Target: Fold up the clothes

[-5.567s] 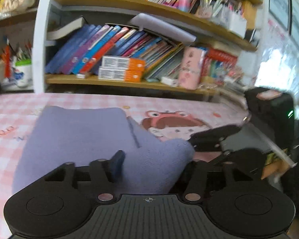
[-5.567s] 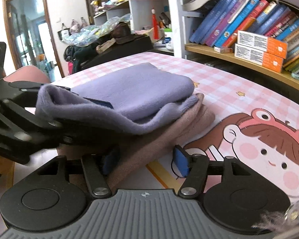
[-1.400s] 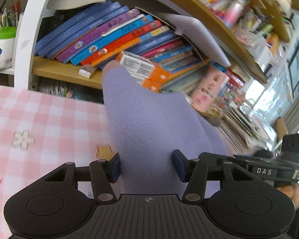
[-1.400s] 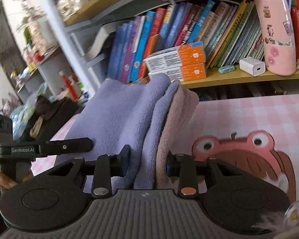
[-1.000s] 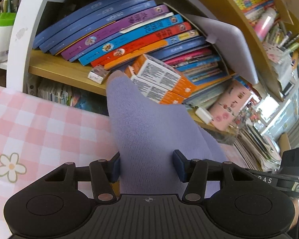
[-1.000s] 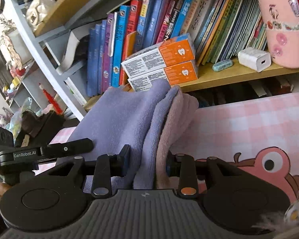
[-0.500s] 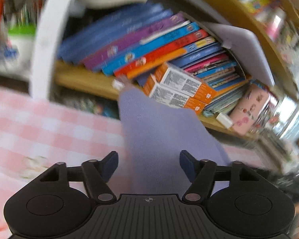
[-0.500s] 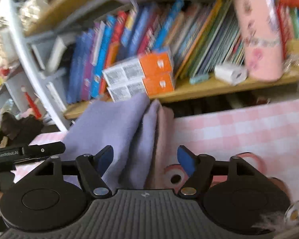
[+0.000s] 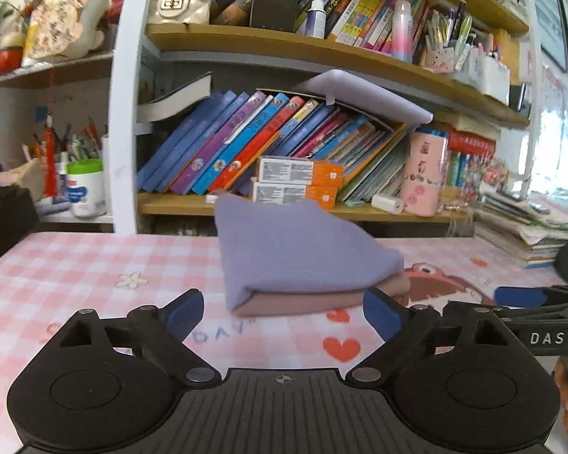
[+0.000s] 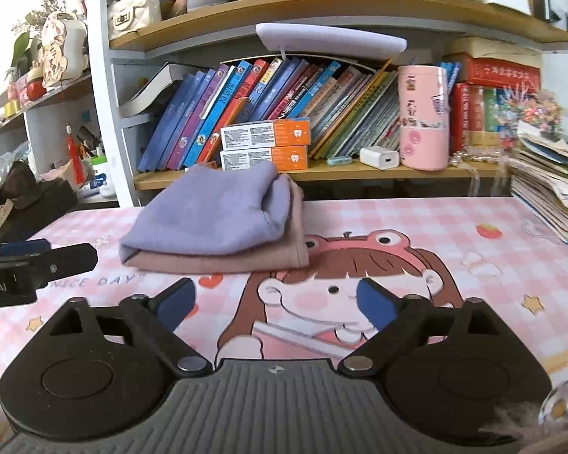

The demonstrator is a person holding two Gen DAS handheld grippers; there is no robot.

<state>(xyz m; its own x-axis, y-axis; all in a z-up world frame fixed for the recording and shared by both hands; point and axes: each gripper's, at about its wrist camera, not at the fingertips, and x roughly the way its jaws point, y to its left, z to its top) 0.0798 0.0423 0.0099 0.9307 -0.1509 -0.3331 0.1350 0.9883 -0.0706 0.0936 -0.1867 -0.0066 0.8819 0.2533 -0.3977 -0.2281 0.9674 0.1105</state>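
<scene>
- Your left hand-held gripper (image 9: 283,312): jaws spread wide and just been opening, nothing between the blue pads (image 9: 185,310); it sits short of the clothes, apart from them.
- Counter (image 9: 75,261): pink checked cover with a cartoon print (image 10: 322,291), hearts and lettering.
- Clothes (image 9: 303,261): one folded stack lying flat on the counter, in front of your left gripper and ahead-left of your right one. The purple piece (image 10: 212,215) lies on top of the pink piece (image 10: 223,261); the stack's far edge is close to the bookshelf.
- Bookshelf (image 10: 322,174): behind the counter, holding leaning books, two orange-and-white boxes (image 10: 265,145) just behind the stack, and a pink tumbler (image 10: 422,117) to the right.
- Your right hand-held gripper (image 10: 274,302): released too, jaws wide after just opening, pads bare, above the cartoon print and clear of the stack.
</scene>
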